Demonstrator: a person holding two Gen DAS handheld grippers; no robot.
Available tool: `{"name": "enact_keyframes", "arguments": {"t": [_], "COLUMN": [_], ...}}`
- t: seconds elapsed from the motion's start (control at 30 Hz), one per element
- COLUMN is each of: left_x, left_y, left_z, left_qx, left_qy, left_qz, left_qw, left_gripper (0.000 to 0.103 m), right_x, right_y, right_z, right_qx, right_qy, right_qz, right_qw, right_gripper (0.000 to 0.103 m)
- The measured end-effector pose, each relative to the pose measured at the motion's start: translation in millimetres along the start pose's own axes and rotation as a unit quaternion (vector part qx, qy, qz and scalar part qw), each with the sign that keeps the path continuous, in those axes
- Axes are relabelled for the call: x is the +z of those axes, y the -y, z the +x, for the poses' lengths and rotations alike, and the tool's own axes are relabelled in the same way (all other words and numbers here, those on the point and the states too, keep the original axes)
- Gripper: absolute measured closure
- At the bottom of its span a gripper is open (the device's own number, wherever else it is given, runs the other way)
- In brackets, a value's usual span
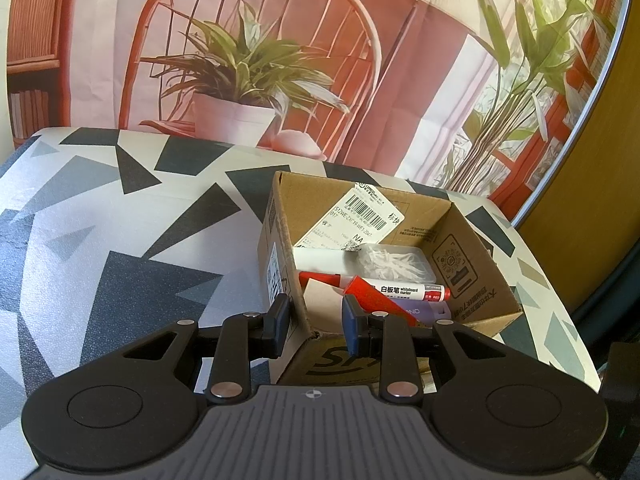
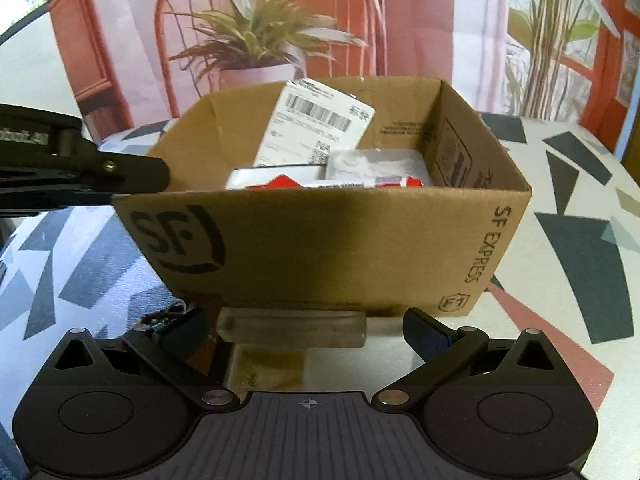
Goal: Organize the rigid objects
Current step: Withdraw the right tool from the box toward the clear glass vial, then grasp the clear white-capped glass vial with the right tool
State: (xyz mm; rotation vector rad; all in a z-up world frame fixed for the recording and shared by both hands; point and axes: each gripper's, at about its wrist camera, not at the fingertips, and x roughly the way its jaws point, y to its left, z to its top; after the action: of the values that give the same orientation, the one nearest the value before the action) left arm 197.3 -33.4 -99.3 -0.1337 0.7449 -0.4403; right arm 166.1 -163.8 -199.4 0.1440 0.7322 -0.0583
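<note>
Cardboard box [image 1: 456, 240], open-topped and printed with a courier logo, stands on the bench [image 1: 120, 220], whose cover bears a pattern of grey, black and white triangles. A shipping label [image 1: 360, 216] lies against the inside of the far wall. Inside the box rest a clear plastic case of white pieces [image 1: 394, 260], a whiteboard marker [image 1: 404, 290] with a red cap, a red tube [image 1: 368, 300] and a pale purple item [image 1: 424, 314] that is partly hidden.

Left hand-held gripper [image 1: 316, 322] straddles the near left corner of the box: one blue pad lies outside the side wall and the other inside, and the jaws are closed onto the cardboard wall between them. In the right wrist view the same tool appears as a black arm [image 2: 80, 164] reaching in from the left edge to that corner.

Right hand-held gripper [image 2: 304, 330] sits low in front of the box's near face with its jaws spread wide. Between its fingers [image 2: 424, 330], on the bench just before the box, lies a translucent rectangular block [image 2: 292, 326]; the pads stand apart from its ends, though blur makes the left gap hard to judge. A printed backdrop [image 1: 240, 60] showing a chair and potted plants hangs behind the bench.
</note>
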Motion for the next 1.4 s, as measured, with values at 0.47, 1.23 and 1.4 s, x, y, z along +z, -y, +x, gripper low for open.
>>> {"name": "enact_keyframes", "arguments": {"t": [0.47, 1.23, 1.4], "left_x": [-1, -2, -4], "left_y": [3, 3, 4], "left_z": [0, 0, -1], "left_qx": [-0.003, -0.003, -0.002], "left_qy": [0.000, 0.001, 0.000], "left_qz": [-0.001, -0.003, -0.002], "left_qw": [1.0000, 1.0000, 1.0000], "left_gripper": [0.072, 0.072, 0.072], "right_x": [-2, -11, -6], "right_y": [-21, 78, 86], "right_z": [17, -11, -5], "right_qx": [-0.056, -0.082, -0.077], "right_qy": [0.006, -0.044, -0.031], "right_qz": [-0.050, 0.087, 0.114], "right_qw": [0.997, 0.992, 0.990], "right_gripper": [0.000, 0.000, 0.001]}}
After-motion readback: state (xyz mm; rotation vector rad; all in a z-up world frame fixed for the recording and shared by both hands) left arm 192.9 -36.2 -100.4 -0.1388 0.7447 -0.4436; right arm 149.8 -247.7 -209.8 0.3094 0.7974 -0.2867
